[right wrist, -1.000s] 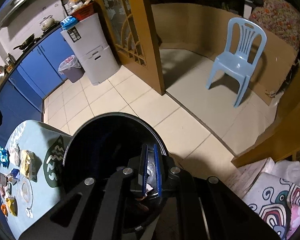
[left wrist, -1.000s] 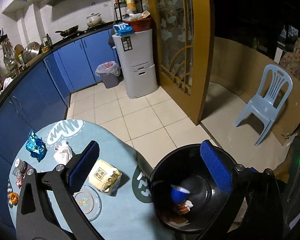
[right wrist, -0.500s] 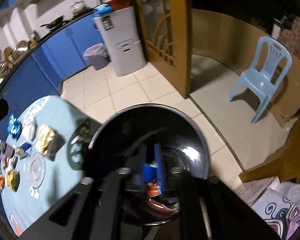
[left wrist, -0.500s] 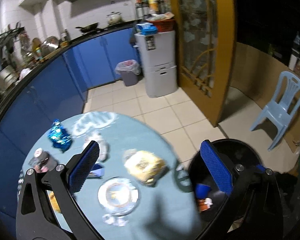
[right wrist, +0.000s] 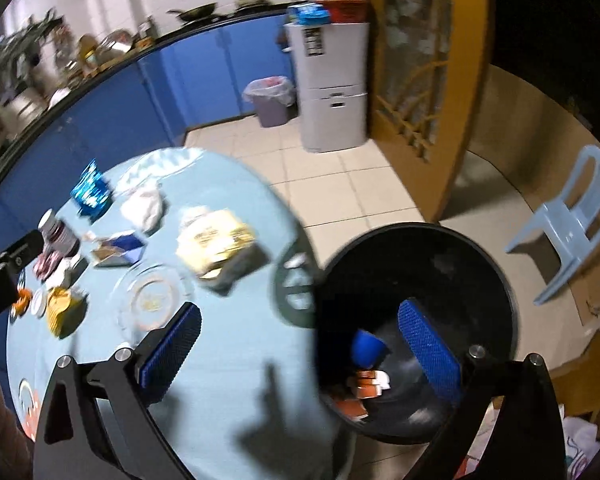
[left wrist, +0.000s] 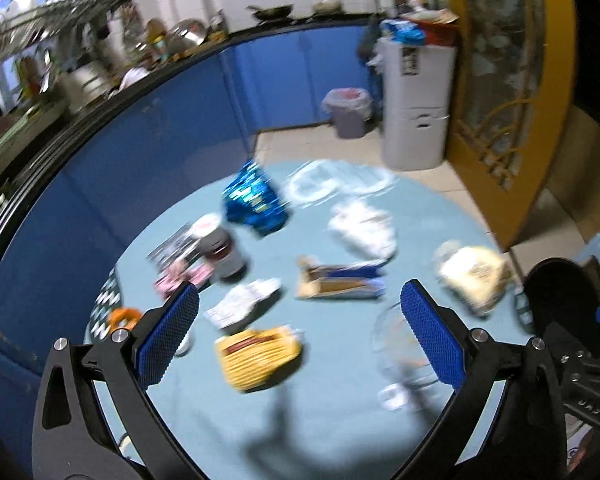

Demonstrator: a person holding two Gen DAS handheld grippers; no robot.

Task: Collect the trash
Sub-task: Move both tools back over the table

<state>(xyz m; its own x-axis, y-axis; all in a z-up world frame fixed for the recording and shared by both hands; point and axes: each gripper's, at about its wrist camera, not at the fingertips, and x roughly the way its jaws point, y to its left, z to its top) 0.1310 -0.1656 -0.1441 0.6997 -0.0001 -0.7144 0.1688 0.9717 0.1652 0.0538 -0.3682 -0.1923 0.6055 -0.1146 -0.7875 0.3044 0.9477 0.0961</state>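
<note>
My left gripper is open and empty over the round light-blue table. Trash lies below it: a yellow wrapper, a white wrapper, a flattened carton, a crumpled tissue, a blue foil bag and a cream packet. My right gripper straddles the table edge and the black bin. Its jaws are opening, with nothing between them. A blue cup and red-and-white scraps lie in the bin.
A dark jar with a white lid and a glass dish stand on the table. On the floor are a grey lined bin, a white cabinet and a light-blue plastic chair. Blue kitchen cupboards curve behind the table.
My right gripper went from shut above the bin to wide open. Both grippers swung away from the bin toward the table, so the trash on it now fills the views.
</note>
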